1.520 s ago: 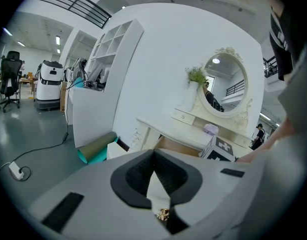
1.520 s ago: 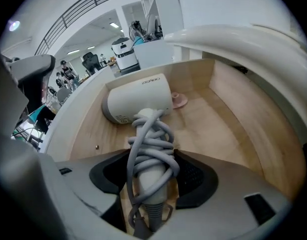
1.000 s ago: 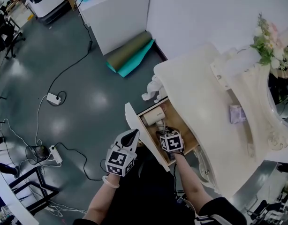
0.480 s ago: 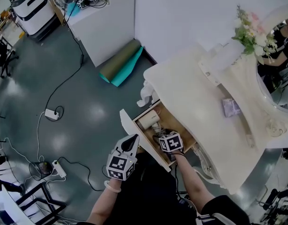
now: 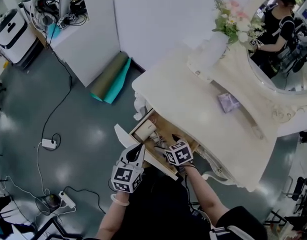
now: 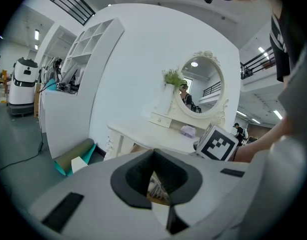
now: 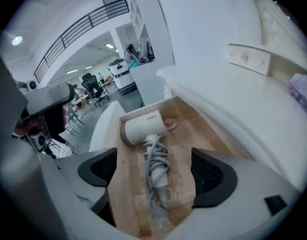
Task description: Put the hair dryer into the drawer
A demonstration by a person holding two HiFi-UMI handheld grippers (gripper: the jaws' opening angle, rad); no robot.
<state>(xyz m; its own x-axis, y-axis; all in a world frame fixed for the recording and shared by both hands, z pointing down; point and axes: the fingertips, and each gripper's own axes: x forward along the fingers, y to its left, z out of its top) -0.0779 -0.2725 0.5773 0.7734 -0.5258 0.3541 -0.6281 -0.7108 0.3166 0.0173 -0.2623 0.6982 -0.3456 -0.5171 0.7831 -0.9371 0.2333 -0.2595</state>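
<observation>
Spreading wide just now, the right tool [image 7: 156, 178] grips nothing; the hair dryer [image 7: 143, 129] lies free below, framed between its jaws on the drawer [image 7: 196, 134] floor, head toward 12 o'clock. The loose cord [image 7: 156, 204] at 6 o'clock could probably snag a jaw, or jam the drawer on closing. Only this view shows that cord; the head view alone places the left tool [image 5: 139, 150], jaws together, at the drawer's 8 o'clock.
</observation>
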